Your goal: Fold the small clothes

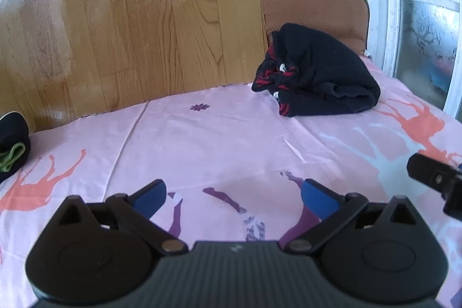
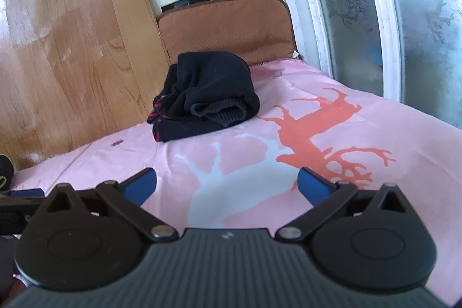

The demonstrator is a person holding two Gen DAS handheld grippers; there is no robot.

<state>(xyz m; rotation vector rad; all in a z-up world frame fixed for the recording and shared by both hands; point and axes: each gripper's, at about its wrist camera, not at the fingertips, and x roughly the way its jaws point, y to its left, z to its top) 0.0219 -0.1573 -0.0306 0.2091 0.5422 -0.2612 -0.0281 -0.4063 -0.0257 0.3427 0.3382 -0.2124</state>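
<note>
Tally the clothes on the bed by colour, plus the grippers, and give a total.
Black garment with red trim, bundled near the brown cushion: 1
Black garment with green trim, at the sheet's left edge: 1
Grippers: 2, the left gripper and the right gripper, both open and empty
Total: 4

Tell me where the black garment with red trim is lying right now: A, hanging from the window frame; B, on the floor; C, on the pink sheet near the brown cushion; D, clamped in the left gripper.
C: the black garment lies bunched on the pink sheet, just in front of the brown cushion, untouched by either gripper.
</note>
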